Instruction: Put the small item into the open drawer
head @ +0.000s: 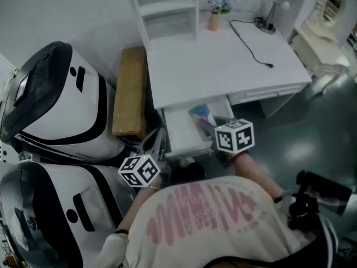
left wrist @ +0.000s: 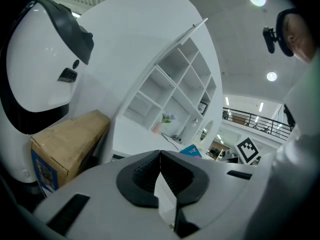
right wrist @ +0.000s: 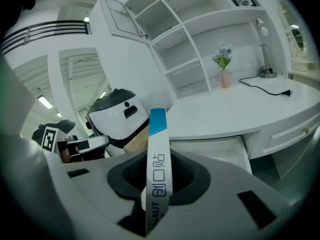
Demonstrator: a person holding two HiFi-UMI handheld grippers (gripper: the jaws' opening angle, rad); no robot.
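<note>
Seen from above, the jaw tips of the right gripper [right wrist: 159, 184] are hard to make out over the open white drawer [head: 184, 134]. Its ribbed black pads pinch a thin, flat white-and-blue packet [right wrist: 158, 154], which stands edge-on between them. The left gripper [left wrist: 160, 176] has its jaws pressed together on nothing.

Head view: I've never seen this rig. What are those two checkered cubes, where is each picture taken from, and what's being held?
No robot here: a person holds a two-jaw gripper in each hand, and the checkered cubes are part of those grippers. The head view looks down from the person's head; the other two cameras ride on the grippers and look along their jaws. The right gripper is clamped on a slim white-and-blue box, by the open drawer of the white desk. The left gripper is shut with nothing in it. On the desk stand a flower vase and a lamp, with a loose cable.
</note>
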